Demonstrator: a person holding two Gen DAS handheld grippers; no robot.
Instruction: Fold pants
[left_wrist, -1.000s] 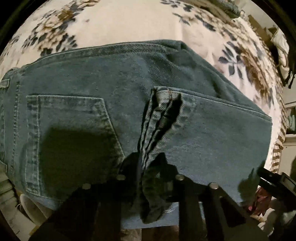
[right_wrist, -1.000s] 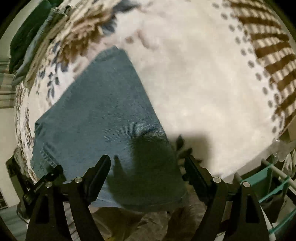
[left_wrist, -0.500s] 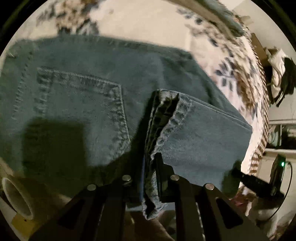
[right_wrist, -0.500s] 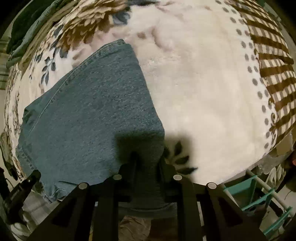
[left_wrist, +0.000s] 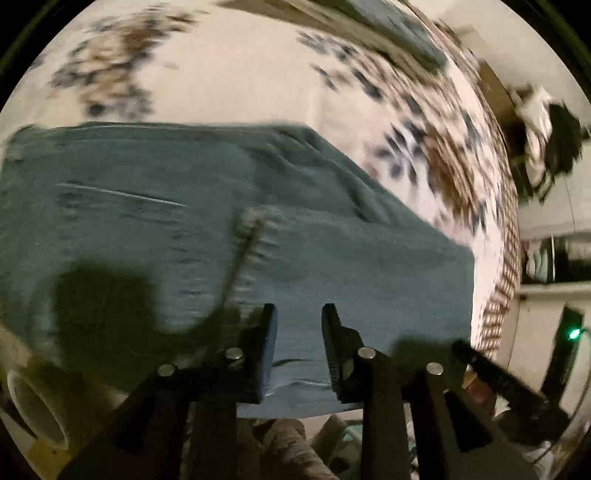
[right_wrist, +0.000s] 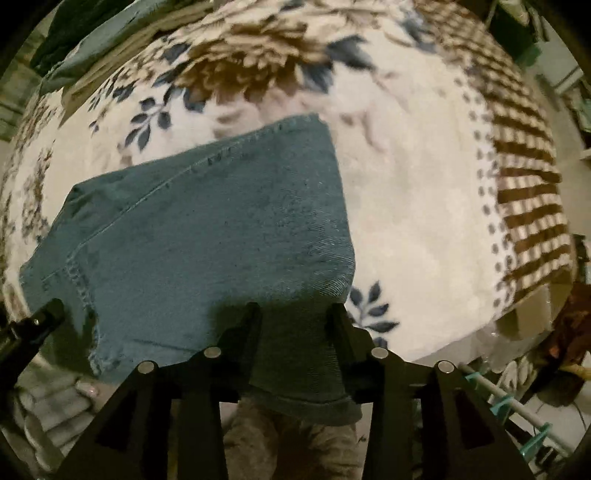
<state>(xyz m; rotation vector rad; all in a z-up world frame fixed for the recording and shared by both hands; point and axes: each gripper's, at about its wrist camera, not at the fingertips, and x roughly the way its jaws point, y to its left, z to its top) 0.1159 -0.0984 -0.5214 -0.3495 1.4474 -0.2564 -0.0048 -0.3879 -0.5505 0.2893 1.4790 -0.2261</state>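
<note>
Folded blue denim pants (left_wrist: 192, 229) lie on a floral blanket (left_wrist: 229, 77). In the left wrist view my left gripper (left_wrist: 298, 314) is open, its fingers apart over the near edge of the folded leg, holding nothing. In the right wrist view the pants (right_wrist: 221, 236) show as a folded leg with a hem at the left. My right gripper (right_wrist: 293, 312) is open, its fingers straddling the near right corner of the denim without gripping it. The left wrist view is blurred.
The blanket (right_wrist: 424, 206) has a brown striped border (right_wrist: 528, 192) at the right edge of the bed. A teal rack (right_wrist: 517, 402) stands below the bed's corner. A roll of tape (left_wrist: 33, 410) is at lower left. Folded clothes (right_wrist: 85, 40) lie at the far left.
Both grippers have opened and let go of the denim they were clamped on half a second ago. The pants now lie flat, and both grippers have drawn back slightly.
</note>
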